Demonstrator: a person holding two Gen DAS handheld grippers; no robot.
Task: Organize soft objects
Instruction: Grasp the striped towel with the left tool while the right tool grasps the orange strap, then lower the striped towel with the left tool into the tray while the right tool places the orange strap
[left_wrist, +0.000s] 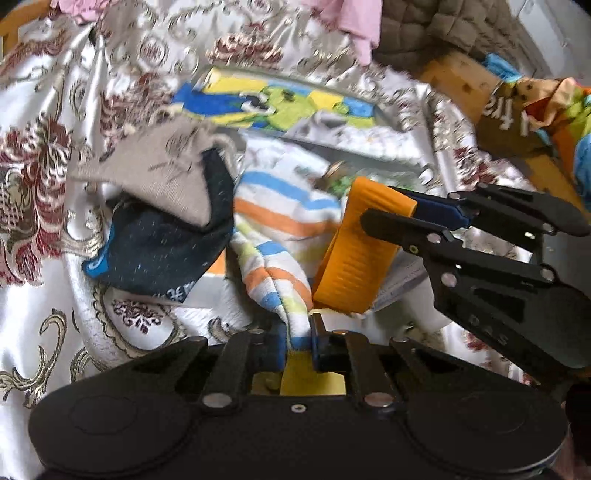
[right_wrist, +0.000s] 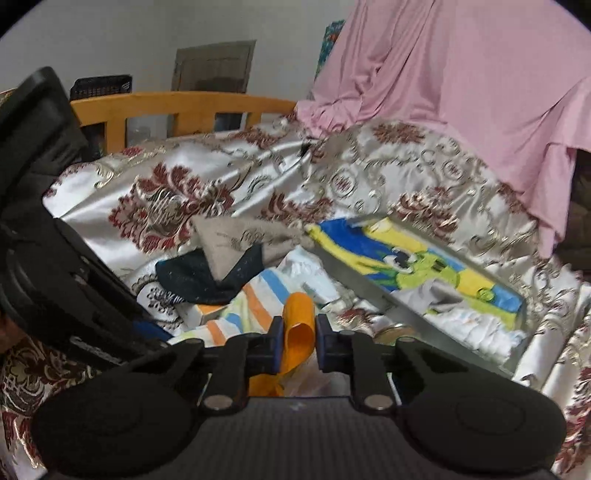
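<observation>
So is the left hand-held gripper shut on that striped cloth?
Shut: left hand-held gripper pinches the striped cloth between its pads.

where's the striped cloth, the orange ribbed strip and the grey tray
striped white, orange and blue cloth (left_wrist: 280, 236): left wrist view, its bunched middle
orange ribbed rubbery strip (left_wrist: 356, 254): left wrist view, its flat face
grey metal tray (right_wrist: 365, 291): right wrist view, its near wall

Left gripper (left_wrist: 298, 345) low and level, fingers nearly together and pinching a striped cloth (left_wrist: 280, 236), right gripper (right_wrist: 298, 345) just beside it, reaching in from its right, angled inward, fingers clamped on an orange fold (right_wrist: 297, 332)
</observation>
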